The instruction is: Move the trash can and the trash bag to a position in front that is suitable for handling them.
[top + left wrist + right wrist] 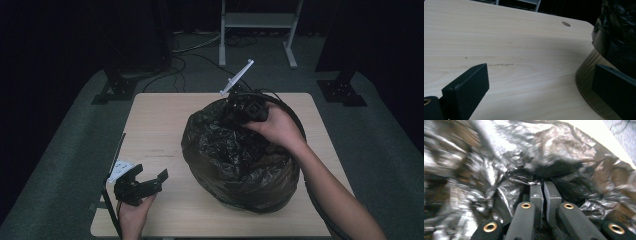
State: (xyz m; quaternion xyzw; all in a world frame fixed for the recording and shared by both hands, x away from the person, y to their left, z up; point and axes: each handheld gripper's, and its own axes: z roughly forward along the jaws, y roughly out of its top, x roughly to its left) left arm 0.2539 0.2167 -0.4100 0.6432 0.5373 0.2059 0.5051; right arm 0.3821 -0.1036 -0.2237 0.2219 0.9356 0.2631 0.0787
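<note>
- High view: a bulging black bag (240, 160) sits on the pale surface (155, 130), right of its middle; a white stand's legs (257, 30) rise on the floor beyond the bag, and a small white card (119, 170) lies well left of it.
- Right gripper (240, 111) presses into the bag's top far edge; its jaws are clenched on a fold of the plastic.
- Left gripper (150, 182) rests left of the bag, jaws spread wide around nothing.
- Left gripper view adds a brownish round base (586, 82) under the bag.
</note>
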